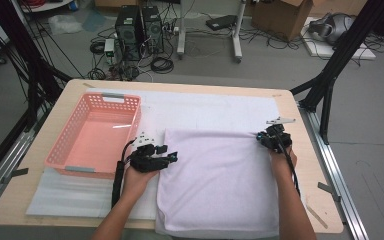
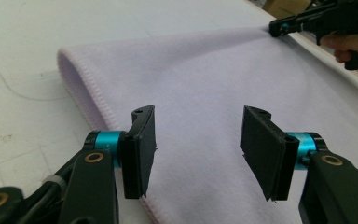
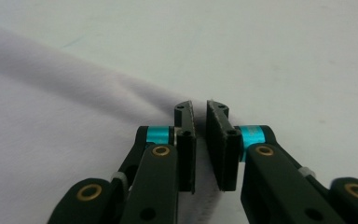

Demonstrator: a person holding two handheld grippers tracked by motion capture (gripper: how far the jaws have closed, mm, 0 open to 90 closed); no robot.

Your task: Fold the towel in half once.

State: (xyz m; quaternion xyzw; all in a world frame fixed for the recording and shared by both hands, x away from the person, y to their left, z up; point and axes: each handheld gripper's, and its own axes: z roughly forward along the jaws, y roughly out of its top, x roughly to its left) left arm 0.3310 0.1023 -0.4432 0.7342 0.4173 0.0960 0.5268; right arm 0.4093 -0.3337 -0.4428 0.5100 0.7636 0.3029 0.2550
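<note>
A pale lilac towel (image 1: 220, 180) lies folded on the white mat, with its fold along the far side. My left gripper (image 1: 172, 156) hovers at the towel's left edge, open; in the left gripper view its pads stand wide apart over the towel (image 2: 205, 70) with nothing between them, left gripper (image 2: 198, 149). My right gripper (image 1: 261, 136) sits at the towel's far right corner. In the right gripper view its jaws are nearly together, right gripper (image 3: 200, 140), with the towel's (image 3: 51, 140) corner edge pinched between the pads. The left gripper view shows that right gripper (image 2: 274, 29) at the far corner.
A pink plastic basket (image 1: 62, 145) stands empty at the left of the table, close to my left hand. The white mat (image 1: 205, 107) covers most of the wooden table (image 1: 320, 200). Behind the table, computers, cables and boxes sit on the floor.
</note>
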